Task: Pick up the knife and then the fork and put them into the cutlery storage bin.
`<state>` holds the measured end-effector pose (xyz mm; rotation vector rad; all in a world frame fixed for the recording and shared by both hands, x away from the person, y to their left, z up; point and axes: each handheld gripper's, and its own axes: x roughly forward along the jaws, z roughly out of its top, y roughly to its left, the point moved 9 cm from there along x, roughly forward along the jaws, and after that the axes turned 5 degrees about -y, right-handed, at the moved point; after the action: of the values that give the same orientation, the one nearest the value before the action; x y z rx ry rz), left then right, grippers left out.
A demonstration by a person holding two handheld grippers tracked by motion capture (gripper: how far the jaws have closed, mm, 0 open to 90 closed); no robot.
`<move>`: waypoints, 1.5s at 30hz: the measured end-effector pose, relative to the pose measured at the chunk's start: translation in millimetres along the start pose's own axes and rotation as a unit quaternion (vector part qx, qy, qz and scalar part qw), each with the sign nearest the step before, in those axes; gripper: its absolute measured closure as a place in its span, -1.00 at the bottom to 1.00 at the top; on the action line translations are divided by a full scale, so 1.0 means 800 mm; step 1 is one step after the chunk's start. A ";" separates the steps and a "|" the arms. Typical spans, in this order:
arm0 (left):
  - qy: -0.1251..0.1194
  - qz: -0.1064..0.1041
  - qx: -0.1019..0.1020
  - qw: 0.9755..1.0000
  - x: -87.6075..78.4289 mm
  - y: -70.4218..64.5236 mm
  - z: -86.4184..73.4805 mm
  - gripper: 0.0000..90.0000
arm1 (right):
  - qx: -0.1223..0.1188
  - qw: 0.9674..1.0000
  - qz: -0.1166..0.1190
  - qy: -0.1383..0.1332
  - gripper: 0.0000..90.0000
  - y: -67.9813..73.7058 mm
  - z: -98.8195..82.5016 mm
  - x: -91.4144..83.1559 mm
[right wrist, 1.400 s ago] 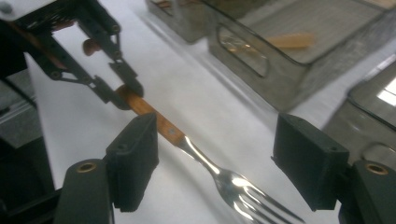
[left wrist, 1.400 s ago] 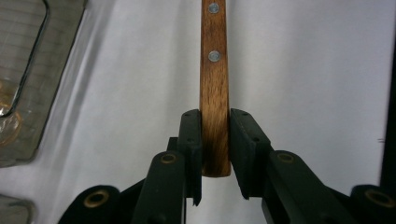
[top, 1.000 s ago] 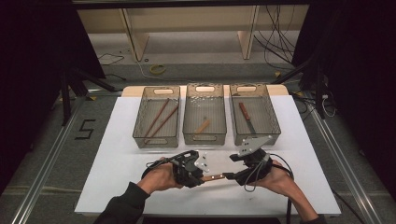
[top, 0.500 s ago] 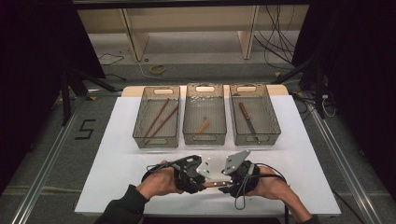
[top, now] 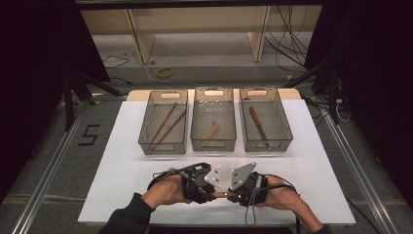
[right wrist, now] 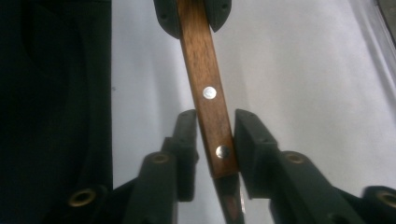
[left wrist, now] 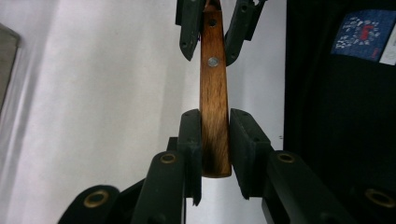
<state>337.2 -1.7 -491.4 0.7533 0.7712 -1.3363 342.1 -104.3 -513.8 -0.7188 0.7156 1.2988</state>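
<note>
Wooden knife handle (left wrist: 215, 98) spans left to right above the table (top: 122, 141) between my hand-held grippers, left one (left wrist: 215, 140) clamping its butt, right one (right wrist: 215, 140) just closed on its riveted end.

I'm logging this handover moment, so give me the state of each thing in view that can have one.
Left gripper: shut on the wooden handle's butt end.
Right gripper: jaws have just been closing, now on the handle's blade end.
Wooden-handled knife: held off the table between both grippers.
Left basket: holds two chopsticks.
Middle basket: holds one small wooden piece.
Right basket: holds a knife lying flat.
</note>
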 end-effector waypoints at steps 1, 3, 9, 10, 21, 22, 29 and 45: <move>-0.001 -0.001 0.001 1.000 0.000 0.000 0.000 0.66 | -0.004 1.000 0.001 -0.002 0.61 0.001 0.000 0.000; 0.000 -0.008 0.006 1.000 0.001 -0.001 -0.002 0.66 | -0.022 1.000 0.004 -0.005 0.64 0.002 0.001 0.001; -0.011 -0.017 -0.004 1.000 -0.003 -0.001 -0.001 0.62 | -0.034 0.999 0.016 0.001 0.72 0.012 0.002 0.001; -0.012 -0.014 -0.002 1.000 -0.005 0.001 -0.001 0.60 | -0.037 0.999 0.016 0.000 0.72 0.012 0.003 0.000; -0.118 0.066 -0.089 0.987 -0.028 0.044 0.002 -0.31 | 0.001 1.000 -0.031 -0.006 0.73 -0.013 -0.002 -0.018; -0.136 0.073 -0.102 0.983 -0.031 0.050 0.001 -0.32 | 0.006 0.999 -0.036 -0.006 0.73 -0.016 -0.004 -0.020; -0.199 0.113 -0.161 0.960 -0.051 0.077 -0.017 -0.45 | 0.051 0.996 -0.074 -0.009 0.73 -0.044 -0.016 -0.034; -0.284 0.147 -0.253 0.913 -0.068 0.098 -0.074 -0.51 | 0.164 0.972 -0.156 -0.064 0.73 -0.123 -0.021 -0.085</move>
<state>407.7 84.3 -475.8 0.0435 0.4716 -0.9442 430.1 -169.8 -462.7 -0.4515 0.6626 0.9019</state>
